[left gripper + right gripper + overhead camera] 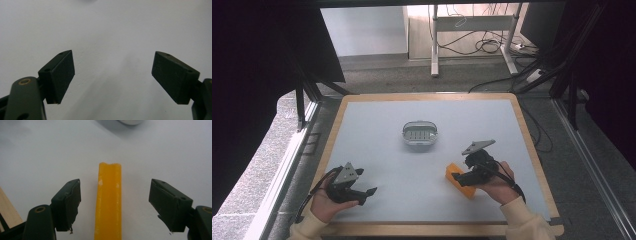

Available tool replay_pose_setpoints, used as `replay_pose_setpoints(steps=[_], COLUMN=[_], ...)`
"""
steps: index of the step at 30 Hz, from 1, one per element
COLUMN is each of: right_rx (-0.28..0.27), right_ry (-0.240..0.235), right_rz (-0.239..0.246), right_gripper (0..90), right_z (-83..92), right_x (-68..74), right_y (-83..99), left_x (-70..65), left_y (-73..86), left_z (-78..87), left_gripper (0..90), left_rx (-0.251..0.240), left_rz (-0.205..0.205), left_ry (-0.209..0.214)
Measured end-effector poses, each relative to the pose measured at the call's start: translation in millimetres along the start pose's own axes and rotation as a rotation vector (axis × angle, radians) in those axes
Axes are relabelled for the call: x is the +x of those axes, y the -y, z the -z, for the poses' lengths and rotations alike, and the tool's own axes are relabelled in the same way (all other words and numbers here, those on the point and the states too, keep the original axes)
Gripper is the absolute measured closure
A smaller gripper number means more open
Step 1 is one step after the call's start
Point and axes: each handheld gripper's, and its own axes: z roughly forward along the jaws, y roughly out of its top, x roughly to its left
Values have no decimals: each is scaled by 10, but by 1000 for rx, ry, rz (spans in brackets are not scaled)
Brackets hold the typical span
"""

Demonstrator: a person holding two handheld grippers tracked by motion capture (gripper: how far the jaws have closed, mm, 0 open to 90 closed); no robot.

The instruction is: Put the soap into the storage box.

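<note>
Right claw point(115, 205) agape astride orange block point(109, 202), untouched, near end cut off, left claw point(113, 77) wide, empty

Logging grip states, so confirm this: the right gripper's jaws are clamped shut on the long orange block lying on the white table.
Not quite. In the right gripper view, the right gripper stands open: its jaws straddle the long orange block with a gap on both sides, not clamped. The block does lie on the white table.
</note>
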Motion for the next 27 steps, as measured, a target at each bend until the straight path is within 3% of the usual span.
replay_pose_setpoints(steps=[16,27], right_rx=[156,229], right_ry=[5,29], right_rz=[18,48], right_gripper=[376,596], right_z=[-312,-411], right_x=[79,82], right_y=[35,60], left_x=[-3,-3], left_y=[2,1], left_z=[5,-1], left_gripper=[186,186], left_rx=[-2,4], left_rz=[1,-1], left_ry=[0,1])
